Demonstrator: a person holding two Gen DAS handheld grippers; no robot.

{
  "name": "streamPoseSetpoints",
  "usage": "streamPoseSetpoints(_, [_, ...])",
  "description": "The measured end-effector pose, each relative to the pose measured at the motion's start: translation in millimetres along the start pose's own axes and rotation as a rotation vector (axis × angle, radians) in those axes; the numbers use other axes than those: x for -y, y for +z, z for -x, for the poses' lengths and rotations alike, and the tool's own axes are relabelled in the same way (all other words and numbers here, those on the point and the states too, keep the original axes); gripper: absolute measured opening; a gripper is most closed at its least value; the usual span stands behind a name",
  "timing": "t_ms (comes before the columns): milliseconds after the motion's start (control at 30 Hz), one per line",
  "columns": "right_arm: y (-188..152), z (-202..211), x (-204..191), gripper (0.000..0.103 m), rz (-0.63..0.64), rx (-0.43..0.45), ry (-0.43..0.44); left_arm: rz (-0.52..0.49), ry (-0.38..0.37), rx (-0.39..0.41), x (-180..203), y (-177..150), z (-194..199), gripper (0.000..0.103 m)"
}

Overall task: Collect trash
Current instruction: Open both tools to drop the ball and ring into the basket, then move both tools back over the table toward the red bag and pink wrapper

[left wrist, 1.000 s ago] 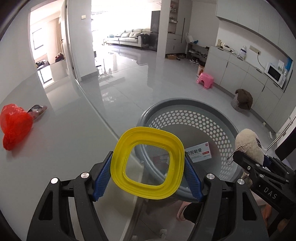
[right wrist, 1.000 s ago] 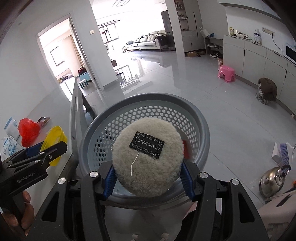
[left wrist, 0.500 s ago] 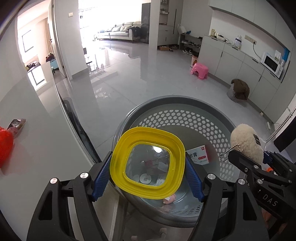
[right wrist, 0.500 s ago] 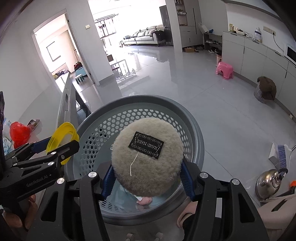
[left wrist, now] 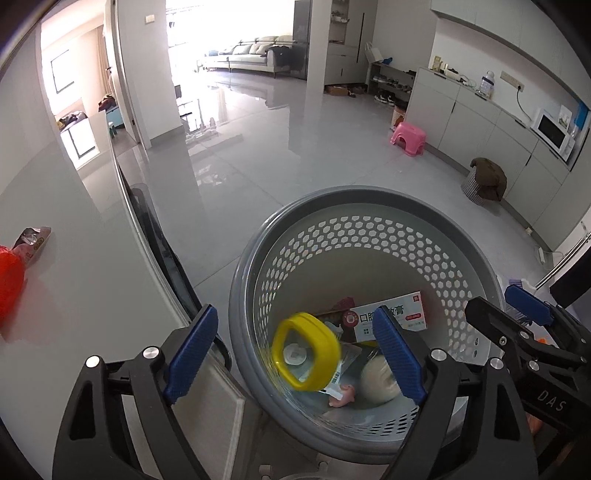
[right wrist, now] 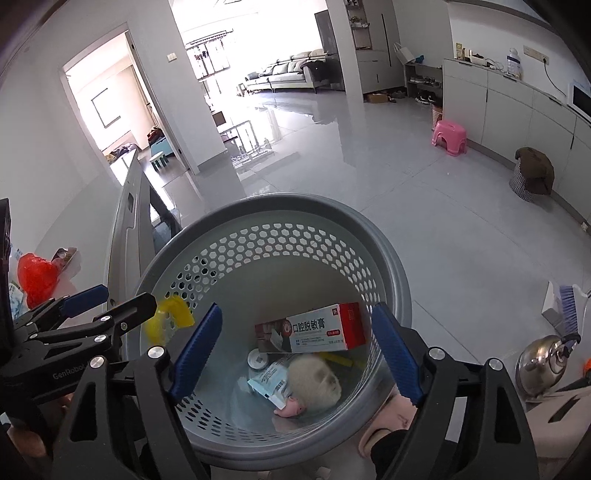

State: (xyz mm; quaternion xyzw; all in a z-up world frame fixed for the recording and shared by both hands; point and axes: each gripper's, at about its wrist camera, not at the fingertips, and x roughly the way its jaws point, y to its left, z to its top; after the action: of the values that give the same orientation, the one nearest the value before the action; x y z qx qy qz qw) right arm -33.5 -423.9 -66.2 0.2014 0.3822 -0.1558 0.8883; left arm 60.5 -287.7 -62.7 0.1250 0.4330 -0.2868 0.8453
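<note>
Daylight from the far windows (left wrist: 207,33) was overexposed and glared on the glossy floor (left wrist: 236,122). The yellow ring (left wrist: 304,350) was motion-blurred; edges curved strongly.

Glossy grey floor (left wrist: 258,155) reflects bright daylight from 12 o'clock, where a sofa (left wrist: 251,55) stands. White cabinets (left wrist: 480,122) run along 2 o'clock, a microwave (left wrist: 552,132) on top, a pink stool (left wrist: 408,138) before them. A doorway (right wrist: 122,107) opens at 10 o'clock.
</note>
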Motion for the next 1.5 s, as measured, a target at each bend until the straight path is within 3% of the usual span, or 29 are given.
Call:
streamPoseSetpoints(767, [-1,14,0,0.08,-0.016,0.016,-0.006,0.005,-0.011,0.02,-8,-2,17,0.086])
streamPoseSetpoints(1500, [-15,51,-30,0.08,0.022,0.072,0.023,0.029,-0.002,0.086,-23,-21,58,0.088])
